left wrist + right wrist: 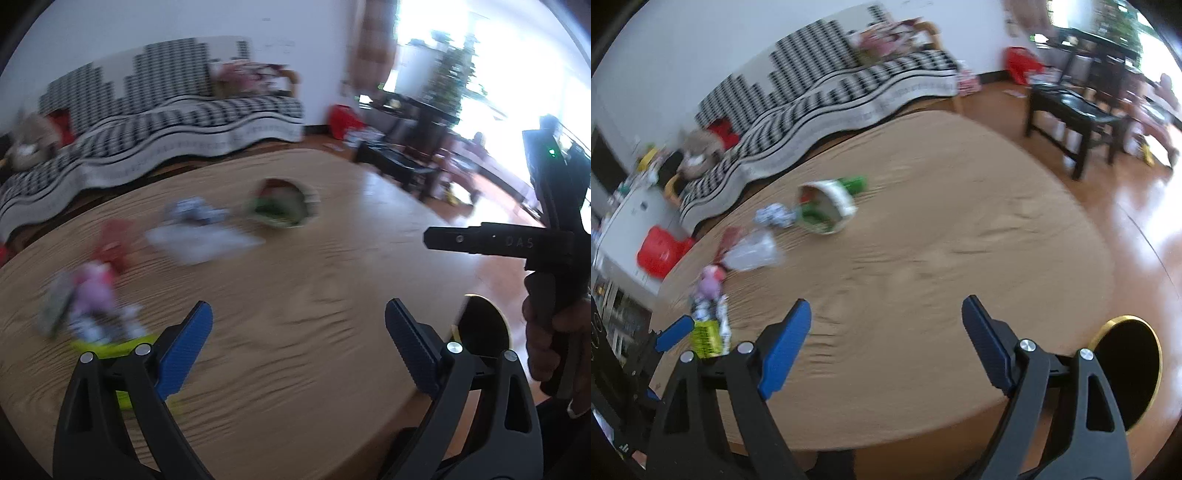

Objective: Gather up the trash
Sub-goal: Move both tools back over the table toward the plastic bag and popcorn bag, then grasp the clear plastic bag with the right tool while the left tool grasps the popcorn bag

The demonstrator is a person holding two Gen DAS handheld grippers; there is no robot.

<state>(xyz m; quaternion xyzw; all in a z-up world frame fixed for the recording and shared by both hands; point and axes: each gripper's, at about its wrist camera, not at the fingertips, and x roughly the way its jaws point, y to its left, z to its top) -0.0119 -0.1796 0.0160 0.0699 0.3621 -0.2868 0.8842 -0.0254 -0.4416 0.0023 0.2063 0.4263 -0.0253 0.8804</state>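
A tipped cup [827, 206] lies on the table [923, 258]; wrappers [753, 251] lie left of it.

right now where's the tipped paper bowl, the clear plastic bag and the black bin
tipped paper bowl [836, 206], right wrist view, outer white wall
clear plastic bag [753, 253], right wrist view, middle of the film
black bin [1128, 365], right wrist view, dark inside

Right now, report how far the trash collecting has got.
Nothing looks collected. The tipped paper bowl, crumpled blue-and-white wrapper, clear plastic bag and yellow-green packet all lie on the wooden table. In hand: nothing; the left gripper and right gripper are both open and empty. All pickups remain.
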